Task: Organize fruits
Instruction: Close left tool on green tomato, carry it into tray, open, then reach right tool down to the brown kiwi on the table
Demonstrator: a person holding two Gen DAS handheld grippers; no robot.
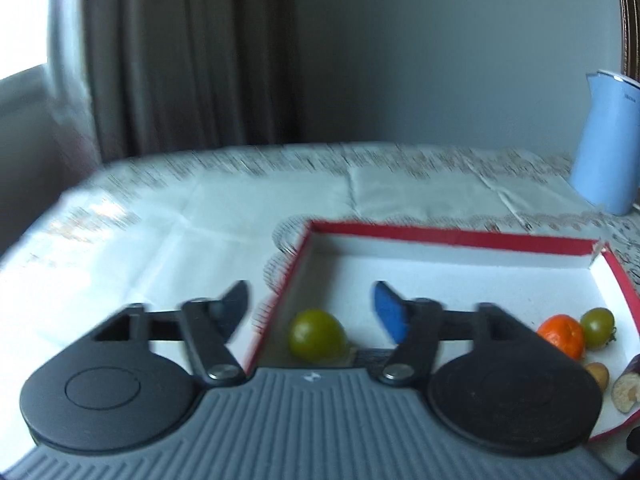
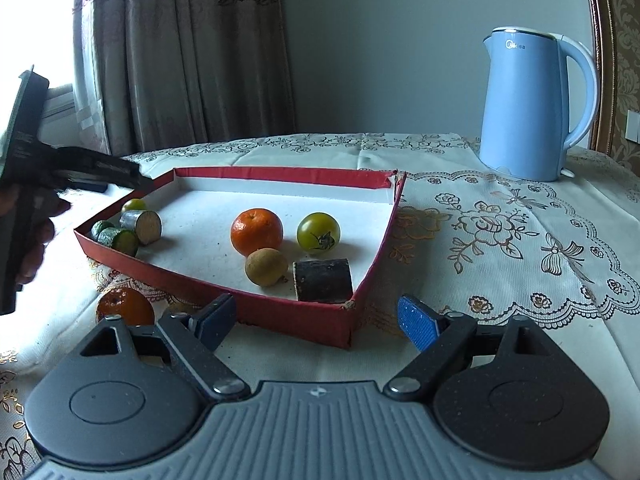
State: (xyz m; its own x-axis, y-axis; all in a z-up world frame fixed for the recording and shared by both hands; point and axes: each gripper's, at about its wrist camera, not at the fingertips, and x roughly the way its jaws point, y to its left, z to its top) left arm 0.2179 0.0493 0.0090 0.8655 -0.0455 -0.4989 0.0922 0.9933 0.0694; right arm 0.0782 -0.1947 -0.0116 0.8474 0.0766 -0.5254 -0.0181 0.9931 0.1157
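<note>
- red-rimmed cardboard tray w/ white floor sits on a lace tablecloth; most fruit is already inside it.
- near the tray's right corner: an orange mandarin, a green tomato just beside it, a small brown round fruit in front, & a dark cut chunk touching the front wall.
- at the tray's left end: another green tomato, plus three cut cylinder pieces clustered together.
- one more mandarin lies outside the tray on the cloth, just in front of its front wall; prob. the piece left to put away.
- handling, as a guess: mandarins & tomatoes look light, round, smooth-skinned, soft enough to bruise or split. they could roll or slip, so best taken across the widest part w/ a gentle squeeze. cut pieces look firmer, w/ flat ends to grip.
- left gripper hangs over the tray's left end, its left finger outside the tray wall. jaws stand apart & hold nothing; the green tomato lies on the tray floor between & below the fingers, not touched by the pads.
- right gripper hovers low in front of the tray's near corner, jaws wide apart, empty, touching nothing.
- a person's hand grips the left tool's handle at the right view's left edge.
- light blue kettle stands well behind, to the right.
</note>
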